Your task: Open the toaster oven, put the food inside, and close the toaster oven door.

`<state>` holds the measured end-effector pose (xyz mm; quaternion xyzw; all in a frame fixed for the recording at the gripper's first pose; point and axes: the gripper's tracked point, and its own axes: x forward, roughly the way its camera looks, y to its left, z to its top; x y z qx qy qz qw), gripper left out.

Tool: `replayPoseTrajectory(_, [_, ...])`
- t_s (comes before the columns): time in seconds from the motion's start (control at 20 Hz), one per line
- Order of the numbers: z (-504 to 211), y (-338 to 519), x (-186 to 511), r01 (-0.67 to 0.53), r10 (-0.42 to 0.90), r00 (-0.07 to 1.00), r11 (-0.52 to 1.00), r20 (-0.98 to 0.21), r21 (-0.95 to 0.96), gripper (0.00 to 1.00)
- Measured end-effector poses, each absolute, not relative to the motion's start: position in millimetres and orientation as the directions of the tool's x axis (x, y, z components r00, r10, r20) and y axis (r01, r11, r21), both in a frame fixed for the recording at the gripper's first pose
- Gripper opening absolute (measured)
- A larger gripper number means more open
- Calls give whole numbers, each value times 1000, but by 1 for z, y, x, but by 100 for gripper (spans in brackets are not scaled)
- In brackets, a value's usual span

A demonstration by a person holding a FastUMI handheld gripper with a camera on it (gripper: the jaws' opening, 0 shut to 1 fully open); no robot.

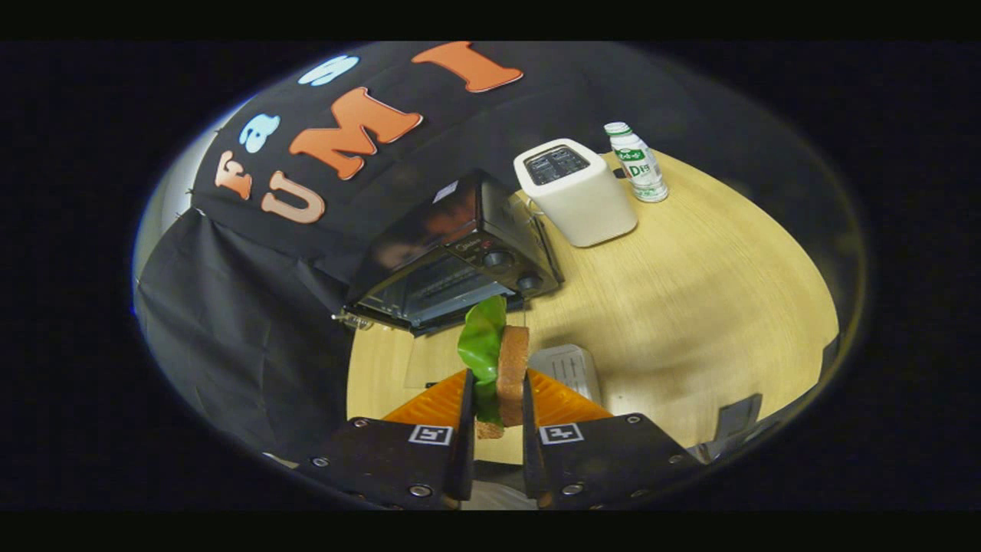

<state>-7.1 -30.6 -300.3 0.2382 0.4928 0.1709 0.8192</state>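
Observation:
My gripper (497,387) is shut on a sandwich, held upright between both fingers: a brown bread slice (512,372) with a green lettuce leaf (481,341) sticking out above the fingertips. Just beyond the sandwich stands the black toaster oven (452,253) on the wooden table (690,307), its front with two knobs (500,259) turned toward me. Rack bars show in its front window (429,295). I cannot tell from here whether its door is open or closed.
A white pop-up toaster (575,192) stands right of the oven, with a small white bottle (636,161) behind it. A grey ridged tray (569,369) lies on the table right of my fingers. The table's left edge runs below the oven.

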Motion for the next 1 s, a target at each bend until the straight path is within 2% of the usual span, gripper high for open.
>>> replayPoseTrajectory(0.25, [-297,17,2,36,542,563,738,-624,674,27])
replayPoseTrajectory(0.55, [-310,63,18,132,510,696,602,-506,788,27])
replayPoseTrajectory(0.85, [-323,79,53,244,369,828,441,-422,864,27])
replayPoseTrajectory(1.0, [-337,89,69,282,301,860,393,-413,875,27])
